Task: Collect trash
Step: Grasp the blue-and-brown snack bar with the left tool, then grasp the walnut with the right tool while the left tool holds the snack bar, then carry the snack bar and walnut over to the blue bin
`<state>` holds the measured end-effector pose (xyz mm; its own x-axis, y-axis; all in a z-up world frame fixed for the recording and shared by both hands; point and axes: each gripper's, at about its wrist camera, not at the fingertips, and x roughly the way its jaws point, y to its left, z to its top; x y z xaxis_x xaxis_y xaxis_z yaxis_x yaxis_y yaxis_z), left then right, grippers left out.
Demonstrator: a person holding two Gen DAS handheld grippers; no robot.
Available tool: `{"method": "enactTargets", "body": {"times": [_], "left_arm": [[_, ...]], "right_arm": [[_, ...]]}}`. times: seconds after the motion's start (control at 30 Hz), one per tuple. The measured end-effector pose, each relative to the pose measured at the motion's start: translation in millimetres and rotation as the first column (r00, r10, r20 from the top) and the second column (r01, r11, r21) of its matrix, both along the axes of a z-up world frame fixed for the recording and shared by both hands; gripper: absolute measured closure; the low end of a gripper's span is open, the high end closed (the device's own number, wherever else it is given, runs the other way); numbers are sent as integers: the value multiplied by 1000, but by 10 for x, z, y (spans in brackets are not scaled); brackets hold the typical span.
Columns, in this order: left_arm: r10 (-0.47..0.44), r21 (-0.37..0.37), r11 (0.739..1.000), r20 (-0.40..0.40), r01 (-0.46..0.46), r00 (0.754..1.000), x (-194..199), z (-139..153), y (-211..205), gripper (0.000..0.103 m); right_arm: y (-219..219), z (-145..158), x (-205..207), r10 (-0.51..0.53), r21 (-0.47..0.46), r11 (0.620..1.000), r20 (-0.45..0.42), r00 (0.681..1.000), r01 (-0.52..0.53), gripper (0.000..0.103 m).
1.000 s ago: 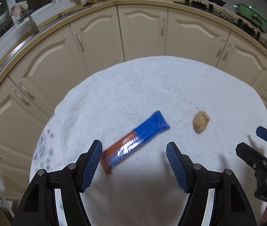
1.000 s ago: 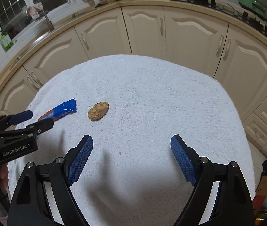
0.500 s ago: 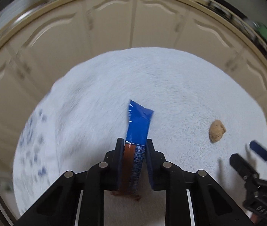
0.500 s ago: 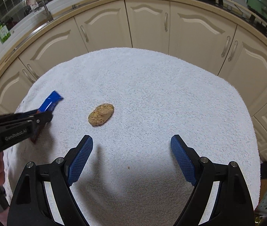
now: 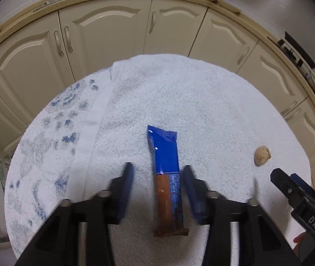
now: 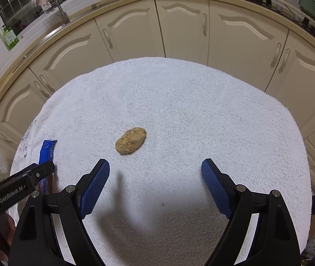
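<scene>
- the white towel (image 5: pixel 201 102) is the big thing here, spread over the whole work surface with cream cabinets (image 5: pixel 104 37) curving behind it. i'll place everything off the towel.
- no bin or bag for the trash in either view, so i can't tell where the stuff is supposed to end up.
- right gripper (image 6: pixel 155 166) hangs over the near middle of the towel, jaws wide apart, nothing between them. it's aimed down at the towel, short of the crumbly lump.
- left gripper (image 5: pixel 157 167) is over the towel's left part, near its patterned end. its jaws have just been opening and stand apart in its own camera, a bit blurred. the wrapper runs lengthwise between them, but the pads don't look like they're pressing on it.
- the blue and brown snack wrapper (image 5: pixel 165 153) lies flat on the towel, blue end pointing to the towel's far edge, brown crimped end nearest the camera. so not picked up as far as i can see.
- the tan crumbly lump (image 6: pixel 131 140), cookie or bread bit, sits untouched around the middle of the towel, well apart from the wrapper.
- my read: nothing is collected yet. both bits are still lying on the towel, so basically the whole job is left, and the wrapper grab looks like the step in hand.
</scene>
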<state>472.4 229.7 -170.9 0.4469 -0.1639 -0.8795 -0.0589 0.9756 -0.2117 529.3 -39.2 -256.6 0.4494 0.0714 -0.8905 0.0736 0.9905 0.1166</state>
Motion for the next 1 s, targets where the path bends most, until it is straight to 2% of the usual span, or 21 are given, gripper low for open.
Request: {"method": "enactTargets", "body": {"times": [0.2,0.27,0.3,0.37,0.4,0.43,0.63,1.0], "left_arm": [[0,-74,997,8,0,1000,17,-52,209,88],[3,-81,997,9,-2,1000,62,-61,247,88],[3,-79,997,11,-3,1000,12,-163,291,88],[5,-77,997,13,-4,1000,-15,-172,327,88],[4,-77,997,14,-3,1000,-15,-173,322,88],[3,-77,997,15,-2,1000,-17,-177,323,88],[-11,-52,999,26,13,1000,-85,-157,234,88],[-93,-30,995,63,95,994,-358,85,-59,88]], "right_arm": [[183,-77,200,20,13,1000,-14,1000,-20,18],[261,-120,268,29,1,1000,-16,999,-29,23],[280,-140,292,31,-6,1000,-18,999,-31,27],[314,-185,327,26,-17,999,-19,999,-26,51],[340,-180,323,23,-57,998,6,1000,-23,58],[359,-194,323,35,-77,996,8,999,-34,72],[220,-148,186,43,20,999,15,999,-44,73],[-2,209,-273,51,45,997,92,994,-56,73]]}}
